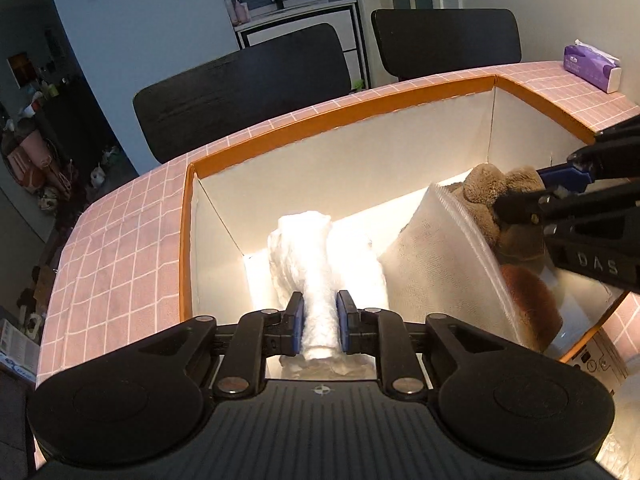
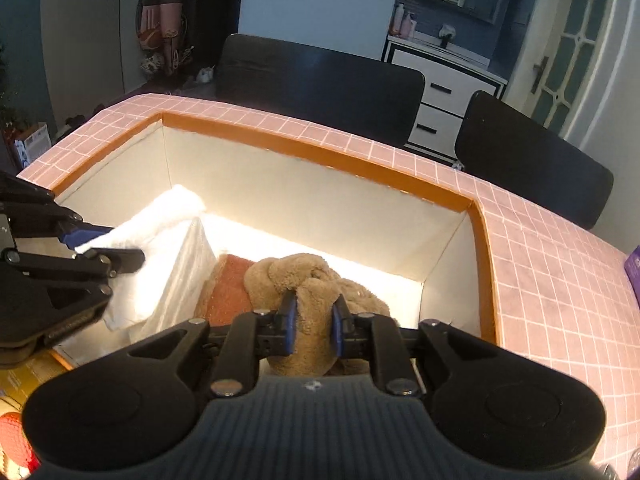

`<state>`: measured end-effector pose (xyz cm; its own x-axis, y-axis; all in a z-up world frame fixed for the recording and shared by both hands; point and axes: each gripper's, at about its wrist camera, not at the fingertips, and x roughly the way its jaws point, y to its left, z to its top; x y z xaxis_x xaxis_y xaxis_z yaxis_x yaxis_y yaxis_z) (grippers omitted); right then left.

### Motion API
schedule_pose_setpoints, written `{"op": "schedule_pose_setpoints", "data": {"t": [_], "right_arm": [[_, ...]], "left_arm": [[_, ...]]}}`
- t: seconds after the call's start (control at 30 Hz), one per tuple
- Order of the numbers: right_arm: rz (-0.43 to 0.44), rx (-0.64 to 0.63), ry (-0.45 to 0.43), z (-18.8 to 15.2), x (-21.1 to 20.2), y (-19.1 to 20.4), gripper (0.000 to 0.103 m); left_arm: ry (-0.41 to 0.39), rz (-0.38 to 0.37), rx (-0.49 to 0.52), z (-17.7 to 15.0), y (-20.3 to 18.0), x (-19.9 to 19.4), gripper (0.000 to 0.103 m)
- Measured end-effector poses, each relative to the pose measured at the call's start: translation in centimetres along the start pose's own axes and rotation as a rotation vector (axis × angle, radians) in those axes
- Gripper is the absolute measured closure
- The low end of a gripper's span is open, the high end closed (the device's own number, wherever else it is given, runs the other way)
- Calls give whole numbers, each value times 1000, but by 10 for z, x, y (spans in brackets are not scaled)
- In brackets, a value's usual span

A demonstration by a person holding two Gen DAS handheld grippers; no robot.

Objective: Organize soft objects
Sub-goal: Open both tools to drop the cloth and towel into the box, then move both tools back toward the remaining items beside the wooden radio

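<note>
Box (image 1: 332,116), orange-rimmed, one. Inside: one white towel (image 1: 316,256) gripped between left gripper (image 1: 319,322) fingers; one brown towel (image 2: 316,280) gripped between right gripper (image 2: 313,320) fingers; one orange cloth (image 2: 230,288) left of those.

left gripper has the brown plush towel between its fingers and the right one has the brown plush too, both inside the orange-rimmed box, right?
Not quite. The left gripper has a white towel between its fingers, as the left wrist view shows. The right gripper does have the brown plush, both inside the orange-rimmed box.

Contents by count: one orange-rimmed box (image 1: 336,118); one white towel (image 1: 316,264); one brown plush cloth (image 2: 308,280); one orange cloth (image 2: 230,292); two black chairs (image 1: 244,88); one purple tissue pack (image 1: 592,66), upper right.
</note>
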<state>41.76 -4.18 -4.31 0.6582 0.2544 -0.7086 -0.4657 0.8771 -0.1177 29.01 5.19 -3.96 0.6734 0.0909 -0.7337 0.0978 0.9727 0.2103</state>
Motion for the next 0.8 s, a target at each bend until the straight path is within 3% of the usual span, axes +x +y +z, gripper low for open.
{"op": "schedule_pose_setpoints", "data": {"t": [0.1, 0.27, 0.53, 0.8], "right_arm": [[12, 25, 10, -2, -1, -3, 77], [-16, 44, -19, -4, -14, -6, 64], [-118, 40, -146, -10, -59, -1, 40], [-167, 64, -278, -37, -127, 3, 28]], "left_arm": [[-6, -2, -6, 0, 1, -3, 78], [-64, -3, -14, 1, 1, -18, 55], [-215, 3, -96, -4, 13, -59, 48], [-419, -37, -170, -32, 21, -125, 43]]}}
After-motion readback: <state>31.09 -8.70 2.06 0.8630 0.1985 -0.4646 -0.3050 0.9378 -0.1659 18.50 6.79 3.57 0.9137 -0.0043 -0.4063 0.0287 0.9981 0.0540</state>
